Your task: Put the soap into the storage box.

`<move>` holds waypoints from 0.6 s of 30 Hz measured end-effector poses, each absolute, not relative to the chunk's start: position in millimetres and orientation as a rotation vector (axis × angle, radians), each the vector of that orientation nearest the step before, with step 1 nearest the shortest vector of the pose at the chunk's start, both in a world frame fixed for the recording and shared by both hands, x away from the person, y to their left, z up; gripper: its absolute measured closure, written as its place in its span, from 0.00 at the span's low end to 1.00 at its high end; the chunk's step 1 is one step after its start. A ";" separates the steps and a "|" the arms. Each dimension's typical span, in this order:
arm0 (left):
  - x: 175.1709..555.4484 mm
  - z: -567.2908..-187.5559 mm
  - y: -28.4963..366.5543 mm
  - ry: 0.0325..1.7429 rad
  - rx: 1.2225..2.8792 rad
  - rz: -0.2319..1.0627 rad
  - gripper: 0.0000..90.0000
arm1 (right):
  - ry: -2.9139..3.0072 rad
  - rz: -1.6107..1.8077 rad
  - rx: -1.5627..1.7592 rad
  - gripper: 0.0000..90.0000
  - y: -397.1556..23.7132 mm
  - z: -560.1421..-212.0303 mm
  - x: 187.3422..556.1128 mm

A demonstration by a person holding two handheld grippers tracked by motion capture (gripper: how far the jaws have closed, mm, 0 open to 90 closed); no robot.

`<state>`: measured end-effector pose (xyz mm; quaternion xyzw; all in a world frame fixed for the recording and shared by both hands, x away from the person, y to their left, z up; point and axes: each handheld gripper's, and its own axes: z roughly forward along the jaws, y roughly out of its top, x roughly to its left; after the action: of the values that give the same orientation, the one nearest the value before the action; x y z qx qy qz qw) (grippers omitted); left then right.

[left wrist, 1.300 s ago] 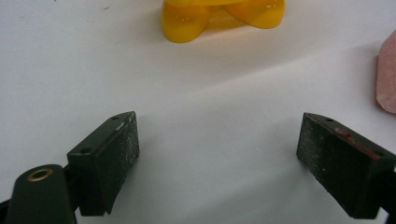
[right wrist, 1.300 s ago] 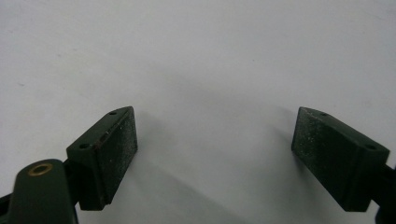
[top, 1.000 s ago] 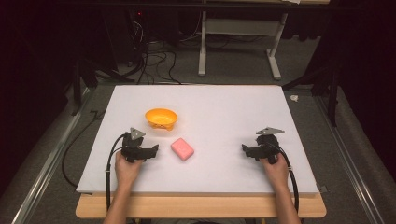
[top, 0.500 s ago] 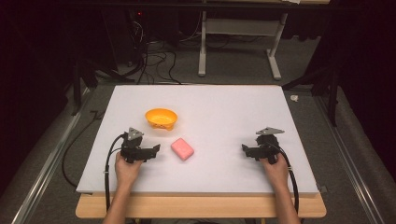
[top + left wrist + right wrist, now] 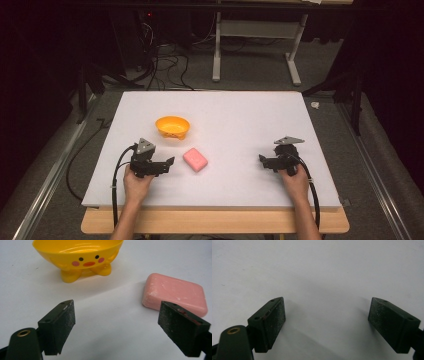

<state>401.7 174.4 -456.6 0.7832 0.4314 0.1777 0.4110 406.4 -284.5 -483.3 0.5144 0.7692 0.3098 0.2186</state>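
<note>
Grippers sit low over the near part of the white table point(image 5: 240, 115), one in each hand. Left gripper point(image 5: 116, 327): jaws spread wide, nothing between them. Right gripper point(image 5: 327, 325): jaws equally wide apart, empty, bare tabletop between them, well apart from the other items. Pink soap bar point(image 5: 175, 293) lies flat just beyond the left gripper's right-hand jaw, not touching it. Farther off, yellow chick-faced bowl point(image 5: 78, 255) stands upright on its feet, near the soap.
</note>
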 end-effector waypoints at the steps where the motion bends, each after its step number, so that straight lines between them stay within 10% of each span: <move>1: 401.0 -455.8 174.0 1.083 1.970 0.444 0.17 | 2.128 0.857 1.427 0.16 -284.4 -483.3 406.3; 18: 386.7 -449.9 152.9 0.987 1.996 0.392 0.16 | 2.129 0.857 1.428 0.16 -284.3 -483.3 406.2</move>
<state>386.7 152.9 -449.9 0.7986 0.3948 0.1569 0.4264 406.2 -284.3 -483.3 0.5157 0.7687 0.3096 0.2175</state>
